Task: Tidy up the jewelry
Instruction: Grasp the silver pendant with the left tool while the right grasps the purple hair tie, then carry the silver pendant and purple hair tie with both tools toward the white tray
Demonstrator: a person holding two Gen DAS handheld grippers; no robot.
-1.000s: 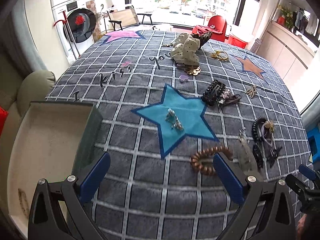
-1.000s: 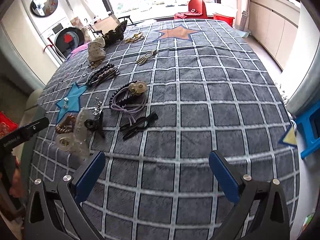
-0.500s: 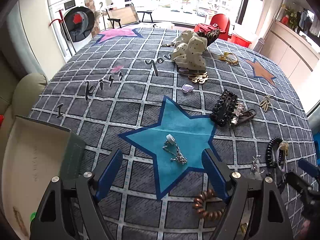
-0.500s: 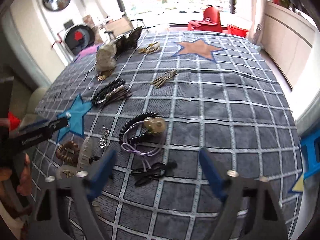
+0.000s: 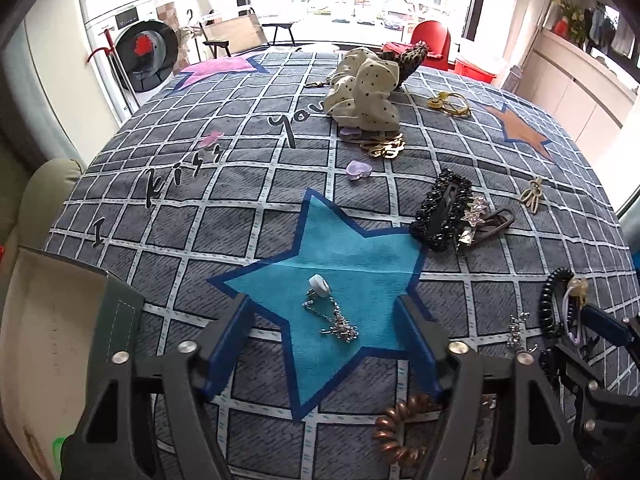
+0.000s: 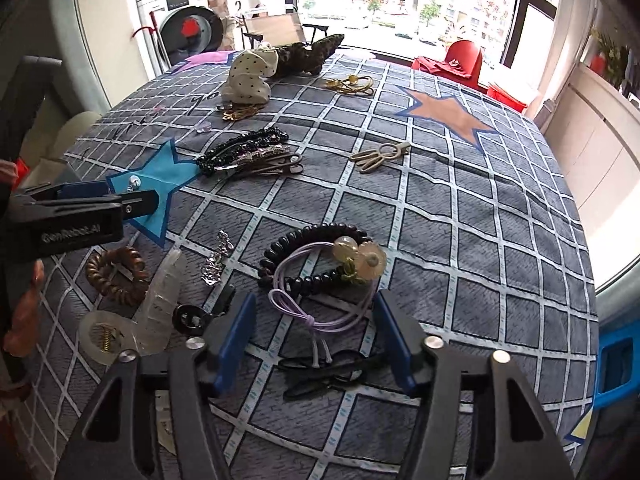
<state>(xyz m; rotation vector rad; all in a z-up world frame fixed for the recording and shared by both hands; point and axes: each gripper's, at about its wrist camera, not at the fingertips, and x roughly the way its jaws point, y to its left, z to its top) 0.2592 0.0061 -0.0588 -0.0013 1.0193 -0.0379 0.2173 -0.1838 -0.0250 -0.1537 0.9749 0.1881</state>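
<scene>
Jewelry and hair pieces are lying scattered over a bed covered by a grey checked blanket with coloured stars. A silver chain with a small white tag is resting on the blue star near the middle of the blanket. The left gripper is hovering just above it, its blue fingers standing either side of the chain without touching it; the jaws are closing, about half open, and holding nothing. A brown spiral hair tie is lying just beside that gripper's right finger, toward the near edge. At the blanket's left edge an open cream box is sitting, its dark lid corner beside the left finger.

Further along the near edge, the right gripper is hanging over a purple elastic cord that is looped through a black beaded bracelet carrying pale round charms. Its jaws are closing too, roughly half open, with the cord's knot between the fingers but not pinched. A black hair tie is lying close below the knot. To the left a clear plastic claw clip and a small silver charm are resting near the brown hair tie.

Toward the middle a black beaded barrette is touching several metal clips. At the far edge a polka-dot scrunchie is sitting beside gold chains.
</scene>
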